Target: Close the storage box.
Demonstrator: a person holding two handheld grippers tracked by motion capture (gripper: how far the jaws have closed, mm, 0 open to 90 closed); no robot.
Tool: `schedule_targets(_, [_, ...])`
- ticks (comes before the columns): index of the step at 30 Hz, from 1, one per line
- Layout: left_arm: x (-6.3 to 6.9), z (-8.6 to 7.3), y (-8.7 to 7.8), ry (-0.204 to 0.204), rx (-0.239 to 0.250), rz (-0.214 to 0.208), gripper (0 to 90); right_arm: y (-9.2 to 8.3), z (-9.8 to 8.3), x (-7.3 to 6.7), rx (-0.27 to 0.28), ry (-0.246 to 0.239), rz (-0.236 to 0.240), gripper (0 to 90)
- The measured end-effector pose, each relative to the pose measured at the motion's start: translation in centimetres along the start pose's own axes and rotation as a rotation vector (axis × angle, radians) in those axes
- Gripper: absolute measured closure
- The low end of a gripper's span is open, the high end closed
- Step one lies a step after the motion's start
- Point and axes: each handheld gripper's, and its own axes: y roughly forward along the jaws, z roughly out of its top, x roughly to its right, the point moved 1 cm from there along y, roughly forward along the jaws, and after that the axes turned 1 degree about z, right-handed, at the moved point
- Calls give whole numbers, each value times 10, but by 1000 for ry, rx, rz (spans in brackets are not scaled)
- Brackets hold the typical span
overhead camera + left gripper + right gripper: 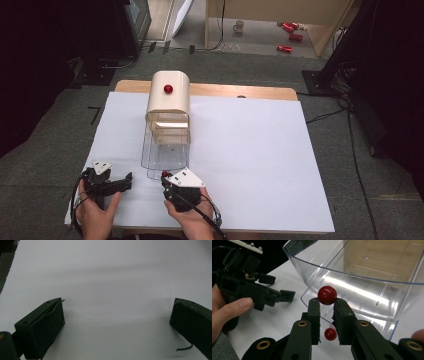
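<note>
The right claw is clamped on a small red ball, which sits pinched between the very tips of the two black jaws. In the right gripper view the ball stands just before the rim of a clear bin, close to its curved near wall but outside it. A second red spot lower between the jaws looks like the ball's reflection on a clear sheet lying on the surface; I cannot tell for sure.

From the high view, the right claw rests at the near edge of the white surface, with the ball at its tip, just at the near end of the clear bin. The bin extends out from a cream housing that bears a red knob.

The left claw lies on the surface to the left, near the right one but apart from it. Its jaws stand wide apart with nothing but bare white surface between them.
</note>
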Motion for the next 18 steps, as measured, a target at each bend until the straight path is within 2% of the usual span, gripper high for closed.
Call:
schedule_targets(7, [0, 0, 0, -1, 1, 0, 0, 0, 15, 5, 17, -19, -18, 771])
schedule_targets(18, [0, 0, 0, 0, -2, -1, 0, 16, 32, 16, 15, -26, -34, 770])
